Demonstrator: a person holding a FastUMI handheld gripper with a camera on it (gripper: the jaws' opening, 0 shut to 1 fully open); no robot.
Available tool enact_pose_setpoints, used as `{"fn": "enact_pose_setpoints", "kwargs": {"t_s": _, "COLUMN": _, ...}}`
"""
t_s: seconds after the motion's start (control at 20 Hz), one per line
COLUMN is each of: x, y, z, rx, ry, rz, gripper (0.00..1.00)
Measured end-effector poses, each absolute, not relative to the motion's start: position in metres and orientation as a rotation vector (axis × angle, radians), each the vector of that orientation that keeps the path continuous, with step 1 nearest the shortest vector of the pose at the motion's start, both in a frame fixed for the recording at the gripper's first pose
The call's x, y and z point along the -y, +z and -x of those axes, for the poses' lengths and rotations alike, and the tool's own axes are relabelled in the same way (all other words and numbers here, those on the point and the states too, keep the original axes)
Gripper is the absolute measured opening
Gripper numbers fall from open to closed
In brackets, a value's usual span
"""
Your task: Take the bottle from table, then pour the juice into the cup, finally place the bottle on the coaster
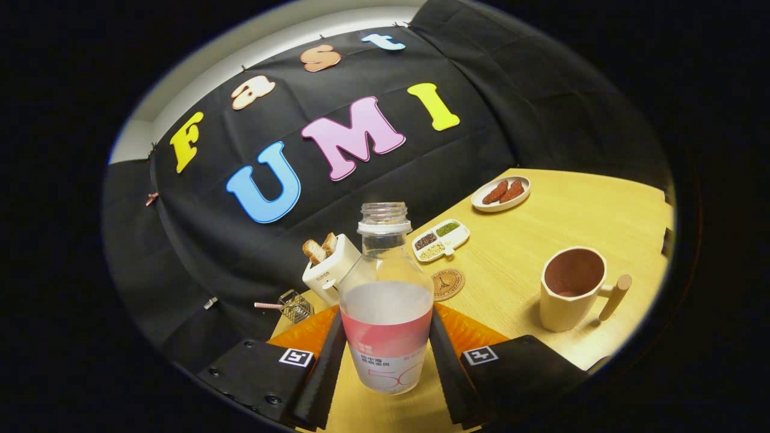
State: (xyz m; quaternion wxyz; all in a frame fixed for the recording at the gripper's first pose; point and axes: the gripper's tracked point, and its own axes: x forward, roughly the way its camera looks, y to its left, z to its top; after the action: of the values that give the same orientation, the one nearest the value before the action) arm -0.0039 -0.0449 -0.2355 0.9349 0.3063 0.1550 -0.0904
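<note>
A clear uncapped bottle [385,300] with a pink and white label and a pale liquid inside stands between my two fingers, and my gripper [388,352] is shut on its lower body. The view is tilted, and the bottle hangs a little above the wooden table [541,240]. A cream cup [572,287] with a brown inside and a wooden handle stands to the right, beyond the right finger [448,355]. A round brown coaster [447,283] lies on the table just behind the bottle, to its right.
Behind the bottle on the left stands a white toaster [329,267] with bread slices, with a small wire basket [295,306] beside it. A divided white dish of grains [440,239] and a plate with brown pieces [501,193] lie further back.
</note>
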Motion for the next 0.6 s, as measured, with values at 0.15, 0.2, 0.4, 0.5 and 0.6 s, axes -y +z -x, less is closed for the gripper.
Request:
{"fn": "enact_pose_setpoints", "kwargs": {"t_s": 0.15, "x": 0.046, "y": -0.244, "z": 0.009, "rx": -0.332, "ry": -0.164, "rz": -0.795, "gripper": 0.75}}
{"fn": "enact_pose_setpoints", "kwargs": {"t_s": 0.2, "x": 0.044, "y": -0.245, "z": 0.008, "rx": -0.337, "ry": -0.160, "rz": -0.853, "gripper": 0.75}}
{"fn": "enact_pose_setpoints", "kwargs": {"t_s": 0.4, "x": 0.054, "y": -0.258, "z": 0.012, "rx": -0.346, "ry": -0.207, "rz": -0.995, "gripper": 0.75}}
{"fn": "enact_pose_setpoints", "kwargs": {"t_s": 0.5, "x": 0.060, "y": -0.259, "z": 0.014, "rx": -0.338, "ry": -0.228, "rz": -1.038, "gripper": 0.75}}
{"fn": "enact_pose_setpoints", "kwargs": {"t_s": 0.6, "x": 0.064, "y": -0.259, "z": 0.015, "rx": -0.337, "ry": -0.244, "rz": -1.075, "gripper": 0.75}}
